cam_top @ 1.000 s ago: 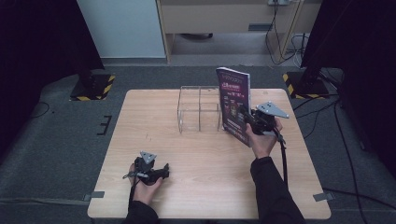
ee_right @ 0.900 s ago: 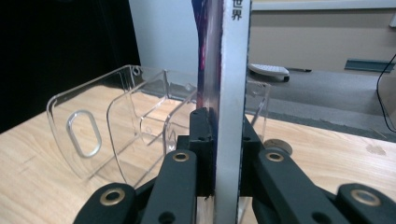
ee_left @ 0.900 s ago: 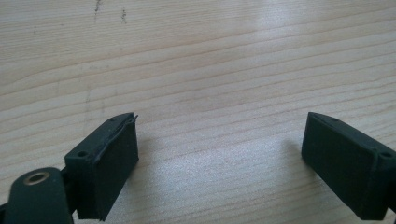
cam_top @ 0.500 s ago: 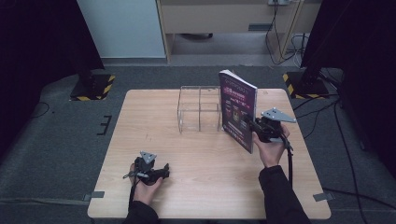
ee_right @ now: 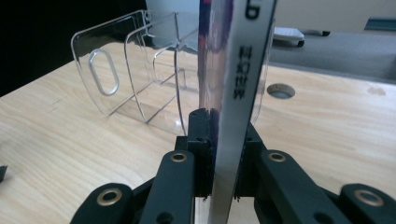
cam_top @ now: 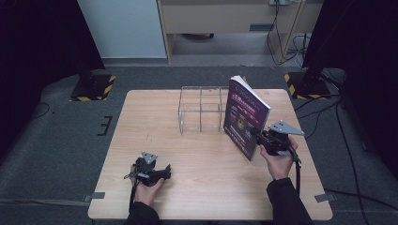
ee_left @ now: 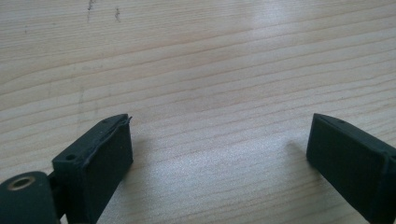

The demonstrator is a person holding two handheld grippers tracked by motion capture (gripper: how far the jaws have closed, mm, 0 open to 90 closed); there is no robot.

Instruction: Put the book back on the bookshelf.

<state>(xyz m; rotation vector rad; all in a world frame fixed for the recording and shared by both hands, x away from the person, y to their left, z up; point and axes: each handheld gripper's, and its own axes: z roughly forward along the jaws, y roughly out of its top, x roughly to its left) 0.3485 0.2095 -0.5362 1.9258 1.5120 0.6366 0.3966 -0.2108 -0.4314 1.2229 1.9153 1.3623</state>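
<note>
Currently my right claw [cam_top: 258,136] is clamped on the spine edge of the thin dark-covered purple book [cam_top: 245,117], held upright over the light wooden worktop [cam_top: 211,187], just right of the clear acrylic divider rack [cam_top: 201,112]. My left claw [cam_top: 162,174] rests on the worktop, jaws wide apart, nothing between.

A light wooden table [cam_top: 202,154] carries a clear acrylic divider rack [cam_top: 201,110] near its far edge.
</note>
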